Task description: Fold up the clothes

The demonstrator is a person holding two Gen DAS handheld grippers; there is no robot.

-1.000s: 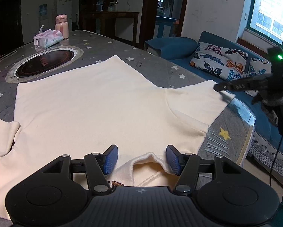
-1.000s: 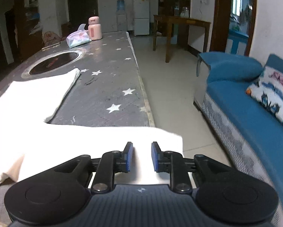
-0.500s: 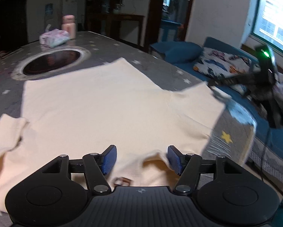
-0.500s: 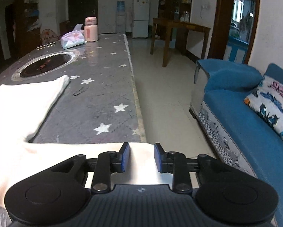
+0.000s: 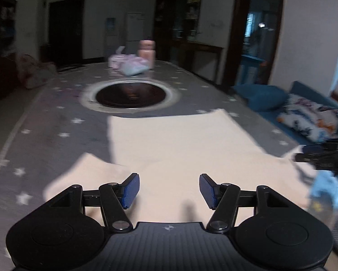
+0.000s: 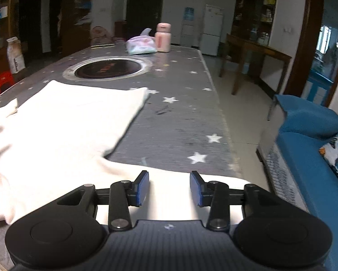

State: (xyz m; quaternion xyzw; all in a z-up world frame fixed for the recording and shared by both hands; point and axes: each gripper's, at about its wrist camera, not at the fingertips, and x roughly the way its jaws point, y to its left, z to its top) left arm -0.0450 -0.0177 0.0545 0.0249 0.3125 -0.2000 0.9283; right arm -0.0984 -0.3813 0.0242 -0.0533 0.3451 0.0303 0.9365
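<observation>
A cream shirt (image 5: 175, 144) lies flat on the grey star-patterned table (image 5: 56, 117). My left gripper (image 5: 169, 190) is open above the shirt's near part, with nothing between its blue pads. My right gripper (image 6: 169, 188) is open over the right sleeve (image 6: 180, 194) near the table's right edge. The shirt body (image 6: 67, 117) shows to the left in the right wrist view. The right gripper also shows in the left wrist view (image 5: 322, 158) at the right edge, blurred.
A round dark cooktop (image 5: 130, 93) is set in the table beyond the shirt. A pink bottle (image 6: 163, 37) and a tissue pack (image 6: 140, 45) stand at the far end. A blue sofa (image 6: 315, 158) with a butterfly cushion stands to the right.
My right gripper has opened from a narrow gap to wide. My left gripper has swung left and forward, from the collar to the shirt's body. Both views turned left.
</observation>
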